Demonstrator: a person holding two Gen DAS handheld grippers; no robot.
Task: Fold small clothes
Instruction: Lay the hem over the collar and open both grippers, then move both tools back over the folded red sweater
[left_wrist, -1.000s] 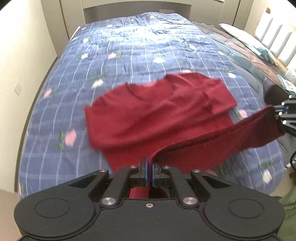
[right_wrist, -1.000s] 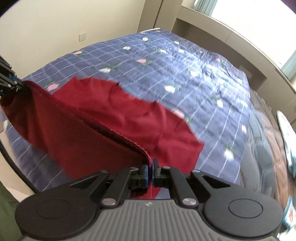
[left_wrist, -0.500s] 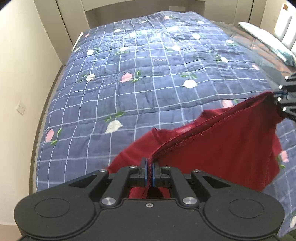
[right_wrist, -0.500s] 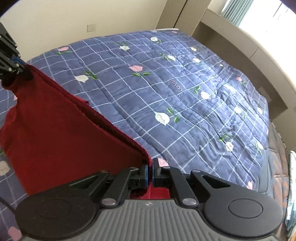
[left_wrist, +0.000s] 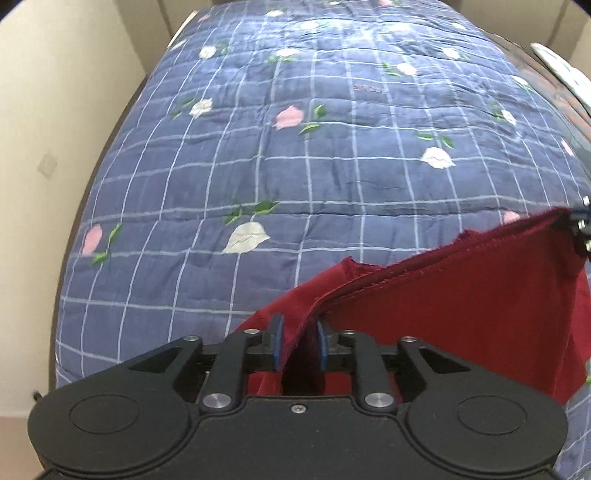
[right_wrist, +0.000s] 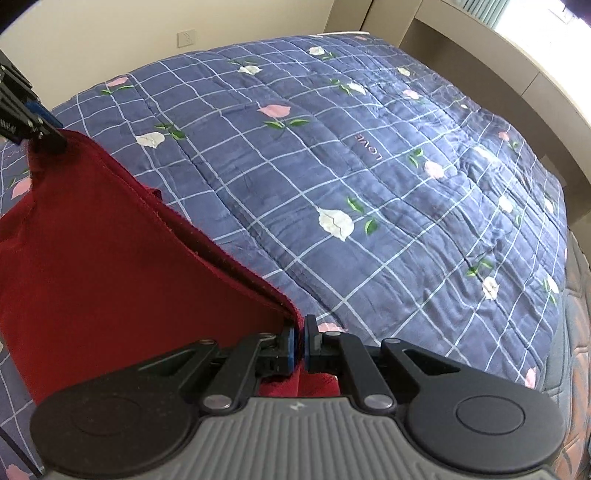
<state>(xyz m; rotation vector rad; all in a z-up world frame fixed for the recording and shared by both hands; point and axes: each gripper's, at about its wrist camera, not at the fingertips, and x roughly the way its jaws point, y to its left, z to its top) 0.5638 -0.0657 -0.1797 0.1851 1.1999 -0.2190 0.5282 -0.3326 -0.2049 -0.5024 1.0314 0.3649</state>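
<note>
A dark red garment (left_wrist: 461, 314) hangs by its hem between my two grippers above the blue floral quilt (left_wrist: 295, 155). My left gripper (left_wrist: 298, 345) has its jaws parted, with the hem lying loosely between the blue pads. My right gripper (right_wrist: 300, 345) is shut on the other corner of the red garment (right_wrist: 92, 251). In the right wrist view the left gripper (right_wrist: 22, 114) shows at the upper left, at the garment's far corner. In the left wrist view the right gripper (left_wrist: 583, 229) shows at the right edge. The garment's lower part is hidden behind the hanging cloth.
The quilt (right_wrist: 369, 184) covers a wide bed. A cream wall (left_wrist: 55, 110) runs close along the bed's left side. A wooden ledge (right_wrist: 498, 62) runs along the far side. A brown patterned blanket (right_wrist: 572, 369) lies at the right edge.
The garment has been lifted off the quilt and pulled toward me, and now hangs taut. The left gripper's jaws have parted from shut to open; the right stays clamped.
</note>
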